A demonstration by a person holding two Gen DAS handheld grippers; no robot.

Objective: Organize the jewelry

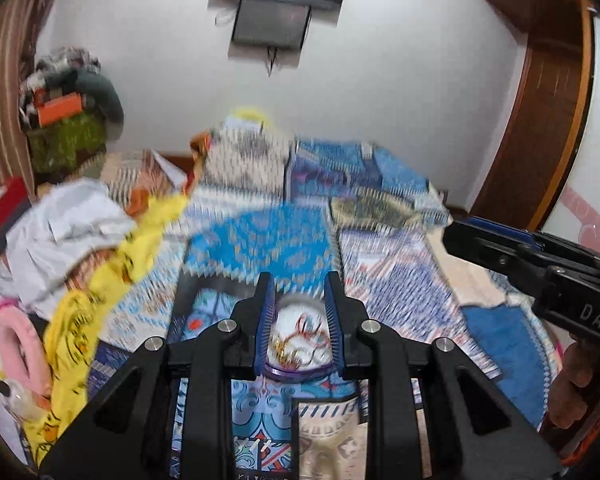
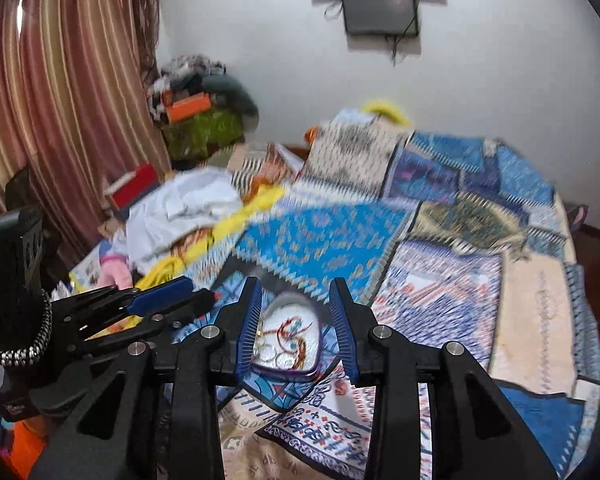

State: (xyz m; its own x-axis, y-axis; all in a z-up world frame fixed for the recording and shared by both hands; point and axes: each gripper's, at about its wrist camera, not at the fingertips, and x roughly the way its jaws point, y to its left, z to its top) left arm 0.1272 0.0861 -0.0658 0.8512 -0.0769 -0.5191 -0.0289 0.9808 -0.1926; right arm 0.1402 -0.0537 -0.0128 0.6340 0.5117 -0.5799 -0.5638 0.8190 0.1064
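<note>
Two black grippers with blue ribbed pads, left (image 1: 300, 316) and right (image 2: 296, 316), both spread and holding nothing, frame a small purple-rimmed heart-shaped dish (image 2: 288, 338) of tangled red and gold jewelry (image 2: 286, 340) on the blue patchwork bedspread (image 2: 440, 264), rumpled white and yellow clothes (image 2: 188, 204) beyond.

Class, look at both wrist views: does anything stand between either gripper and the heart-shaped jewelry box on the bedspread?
Nothing visible does. The heart-shaped jewelry box lies open on the patchwork bedspread, seen directly between the fingers of the right gripper and the left gripper.
</note>
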